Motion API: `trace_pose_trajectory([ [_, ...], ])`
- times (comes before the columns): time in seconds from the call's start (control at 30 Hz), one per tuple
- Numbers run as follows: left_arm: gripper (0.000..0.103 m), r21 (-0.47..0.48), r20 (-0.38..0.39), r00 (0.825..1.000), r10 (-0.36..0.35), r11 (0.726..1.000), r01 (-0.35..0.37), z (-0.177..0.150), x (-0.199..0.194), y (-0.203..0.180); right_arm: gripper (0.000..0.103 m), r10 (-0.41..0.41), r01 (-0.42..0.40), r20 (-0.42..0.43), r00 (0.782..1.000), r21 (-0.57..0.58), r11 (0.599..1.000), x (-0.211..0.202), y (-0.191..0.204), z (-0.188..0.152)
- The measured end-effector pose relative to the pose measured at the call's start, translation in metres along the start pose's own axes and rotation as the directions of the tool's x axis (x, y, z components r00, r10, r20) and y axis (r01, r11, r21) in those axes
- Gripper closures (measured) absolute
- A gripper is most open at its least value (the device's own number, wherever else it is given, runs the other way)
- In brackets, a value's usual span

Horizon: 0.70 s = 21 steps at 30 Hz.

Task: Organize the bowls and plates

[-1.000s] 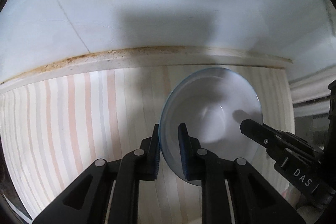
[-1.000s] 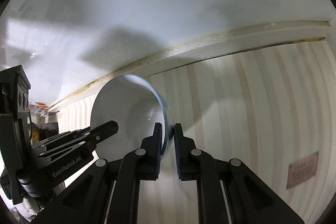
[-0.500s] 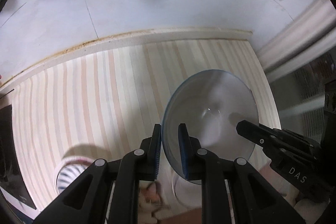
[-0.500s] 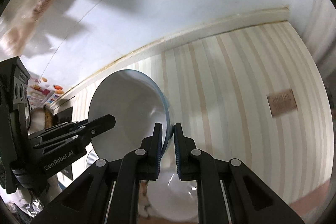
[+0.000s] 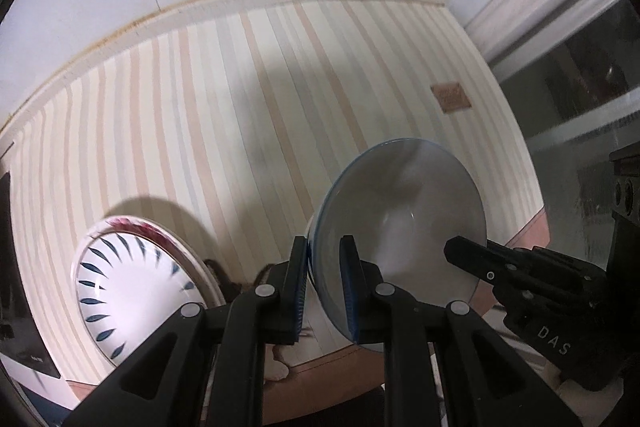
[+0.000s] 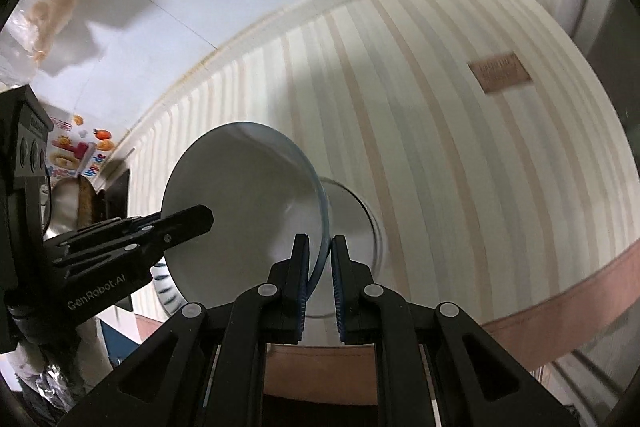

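1. The left claw (image 5: 323, 287) is squeezed shut on one side of the bowl's (image 5: 400, 215) rim.
2. The right claw (image 6: 320, 283) is squeezed shut on the other side of the rim.
3. The bowl hangs tipped between them, above the striped table (image 5: 224, 99).
4. It looks hard, smooth and easy to break, so the thin rim is the place to hold.
5. A leaf-patterned dish (image 5: 132, 287) sits on the table, left of the bowl.

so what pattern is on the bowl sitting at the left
White bowl with dark blue leaf-like dashes radiating round it; clearest in the left wrist view.
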State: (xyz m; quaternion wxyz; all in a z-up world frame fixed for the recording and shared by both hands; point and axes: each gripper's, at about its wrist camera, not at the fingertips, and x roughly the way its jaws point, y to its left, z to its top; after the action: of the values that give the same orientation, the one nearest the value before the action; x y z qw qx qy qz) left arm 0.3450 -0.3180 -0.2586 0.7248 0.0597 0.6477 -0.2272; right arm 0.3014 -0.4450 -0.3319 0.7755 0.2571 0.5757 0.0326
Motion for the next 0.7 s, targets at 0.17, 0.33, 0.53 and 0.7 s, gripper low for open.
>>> trace_pose_trajectory([
  [0.17,0.089,0.027,-0.043,0.999,0.025,0.999,-0.024,-0.004,0.020,-0.007,0.090,-0.017,0.018,-0.024,1.000,0.026,1.000,0.013,-0.013,-0.005],
  [0.33,0.089,0.031,-0.068,0.997,0.037,0.999,-0.035,-0.003,0.031,-0.005,0.090,-0.030,0.031,-0.045,0.999,0.025,0.999,0.022,-0.017,-0.004],
  [0.53,0.089,0.037,-0.088,0.995,0.043,0.999,-0.040,-0.003,0.039,-0.002,0.090,-0.046,0.048,-0.075,0.996,0.017,0.999,0.031,-0.014,-0.004],
  [0.7,0.089,0.041,-0.103,0.993,0.063,0.997,-0.059,-0.006,0.046,-0.006,0.090,-0.058,0.060,-0.086,0.995,0.019,0.998,0.032,-0.014,-0.001],
])
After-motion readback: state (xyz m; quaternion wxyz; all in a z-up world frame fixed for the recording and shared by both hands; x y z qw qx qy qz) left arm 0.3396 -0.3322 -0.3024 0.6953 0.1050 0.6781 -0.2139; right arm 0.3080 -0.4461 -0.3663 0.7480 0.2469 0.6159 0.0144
